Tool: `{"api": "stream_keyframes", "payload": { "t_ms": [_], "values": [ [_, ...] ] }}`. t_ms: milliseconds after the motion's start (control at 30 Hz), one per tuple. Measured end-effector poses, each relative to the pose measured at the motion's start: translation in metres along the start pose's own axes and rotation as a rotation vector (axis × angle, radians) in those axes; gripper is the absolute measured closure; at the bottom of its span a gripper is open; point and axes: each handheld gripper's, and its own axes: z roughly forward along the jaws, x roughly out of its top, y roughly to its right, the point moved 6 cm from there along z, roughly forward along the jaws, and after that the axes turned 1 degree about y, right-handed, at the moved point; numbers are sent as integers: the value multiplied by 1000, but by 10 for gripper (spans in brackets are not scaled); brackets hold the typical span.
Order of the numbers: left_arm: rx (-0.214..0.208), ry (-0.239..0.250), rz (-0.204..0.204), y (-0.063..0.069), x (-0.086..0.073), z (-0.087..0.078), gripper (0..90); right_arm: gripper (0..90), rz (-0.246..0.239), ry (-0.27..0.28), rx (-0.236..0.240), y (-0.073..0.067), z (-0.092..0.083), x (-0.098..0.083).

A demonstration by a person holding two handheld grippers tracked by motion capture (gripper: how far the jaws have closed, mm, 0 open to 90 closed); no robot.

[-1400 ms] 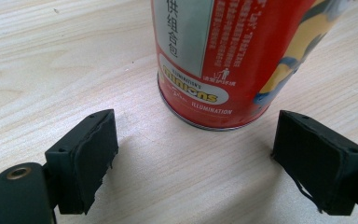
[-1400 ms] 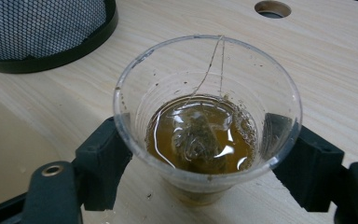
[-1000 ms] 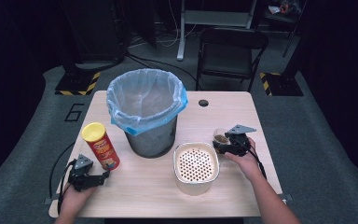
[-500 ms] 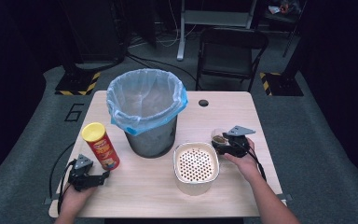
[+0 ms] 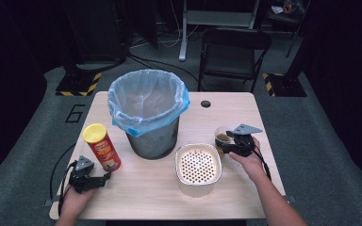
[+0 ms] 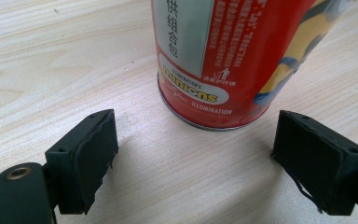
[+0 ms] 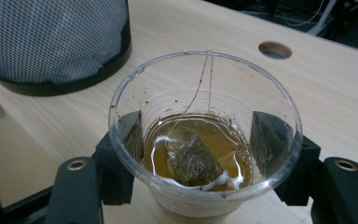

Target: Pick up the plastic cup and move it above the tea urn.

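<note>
Apparently a grasp is being made: the cup [image 7: 205, 154] of tea, beside the strainer [image 5: 198, 165], is flanked by the right gripper [image 7: 200, 140], jaws against its wall. A level lift is called for. The left gripper [image 6: 214, 158] is held spread before the can [image 6: 233, 60].

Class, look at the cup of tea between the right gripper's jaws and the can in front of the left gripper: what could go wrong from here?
1. The thin clear cup holds brown liquid and a tea bag; squeezing by the right gripper could buckle it and spill.
2. Tilting it away from the perforated container would wet the table.
3. The left gripper is open near the tall can, which a nudge might topple.
</note>
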Motion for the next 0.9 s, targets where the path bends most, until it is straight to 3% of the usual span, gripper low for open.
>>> {"api": "stream_keyframes", "payload": {
  "t_ms": [367, 900],
  "values": [
    [0, 0, 0, 0, 0, 0, 136, 353, -74, 32, 36, -2, -20, 49],
    [0, 1, -1, 0, 0, 0, 136, 360, -105, 107, 88, -11, -37, 101]
  ]
}}
